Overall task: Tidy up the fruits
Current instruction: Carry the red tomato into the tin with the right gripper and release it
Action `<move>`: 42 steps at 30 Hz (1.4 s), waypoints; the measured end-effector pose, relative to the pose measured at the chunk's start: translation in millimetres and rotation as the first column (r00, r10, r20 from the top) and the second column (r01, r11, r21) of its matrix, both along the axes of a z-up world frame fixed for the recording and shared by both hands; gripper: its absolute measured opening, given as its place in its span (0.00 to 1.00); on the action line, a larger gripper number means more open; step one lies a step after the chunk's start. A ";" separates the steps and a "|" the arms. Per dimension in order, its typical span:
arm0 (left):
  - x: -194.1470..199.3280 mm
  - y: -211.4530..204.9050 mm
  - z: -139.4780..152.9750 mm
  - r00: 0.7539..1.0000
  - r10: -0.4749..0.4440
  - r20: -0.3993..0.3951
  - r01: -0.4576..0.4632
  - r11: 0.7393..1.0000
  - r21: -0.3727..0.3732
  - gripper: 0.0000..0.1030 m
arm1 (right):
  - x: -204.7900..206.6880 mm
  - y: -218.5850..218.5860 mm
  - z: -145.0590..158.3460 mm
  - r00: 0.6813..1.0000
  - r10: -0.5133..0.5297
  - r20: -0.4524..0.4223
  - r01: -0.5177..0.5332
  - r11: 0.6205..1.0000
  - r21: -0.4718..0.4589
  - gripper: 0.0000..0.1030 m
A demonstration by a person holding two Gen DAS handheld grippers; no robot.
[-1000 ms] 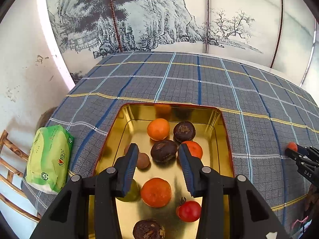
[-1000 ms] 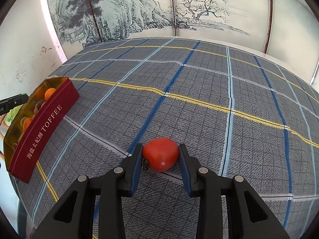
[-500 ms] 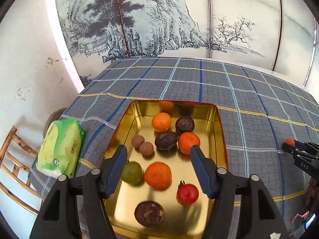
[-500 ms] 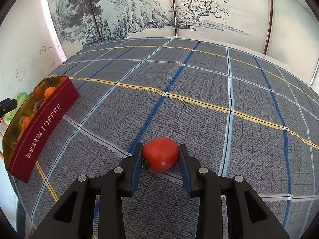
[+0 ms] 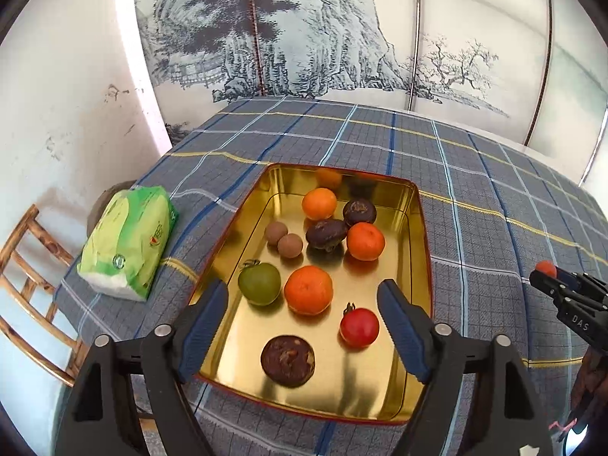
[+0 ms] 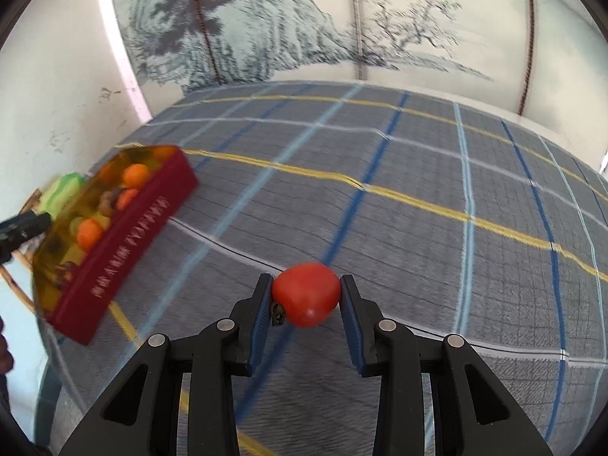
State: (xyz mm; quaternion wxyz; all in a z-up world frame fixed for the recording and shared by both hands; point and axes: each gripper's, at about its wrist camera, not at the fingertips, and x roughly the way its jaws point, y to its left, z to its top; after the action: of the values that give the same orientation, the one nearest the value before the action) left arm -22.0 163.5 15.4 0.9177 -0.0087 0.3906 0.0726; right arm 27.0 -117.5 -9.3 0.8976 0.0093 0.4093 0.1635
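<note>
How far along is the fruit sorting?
Mostly done: the gold tin already holds oranges, a green fruit and a red tomato. The right claw grips another tomato, not yet in the tin. The left claw, opening, holds nothing.

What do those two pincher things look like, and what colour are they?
Both look alike. The left gripper and right gripper have black plastic arms with silver round bolts, and two fingers lined with ribbed dark-blue pads. The right one carries white letters "DAS" on its side. No cables or sleeves show.
</note>
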 end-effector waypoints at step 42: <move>-43.3 55.6 -10.0 0.995 0.102 0.007 -0.102 0.995 0.013 0.87 | 18.4 188.1 24.2 0.941 0.339 -0.025 -0.338 0.941 0.023 0.35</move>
State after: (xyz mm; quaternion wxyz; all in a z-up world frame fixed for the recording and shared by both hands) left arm -65.3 219.1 5.3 0.9139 -0.0230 0.3864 0.1219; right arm 45.4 70.7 14.9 0.8501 -0.0504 0.4161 0.3189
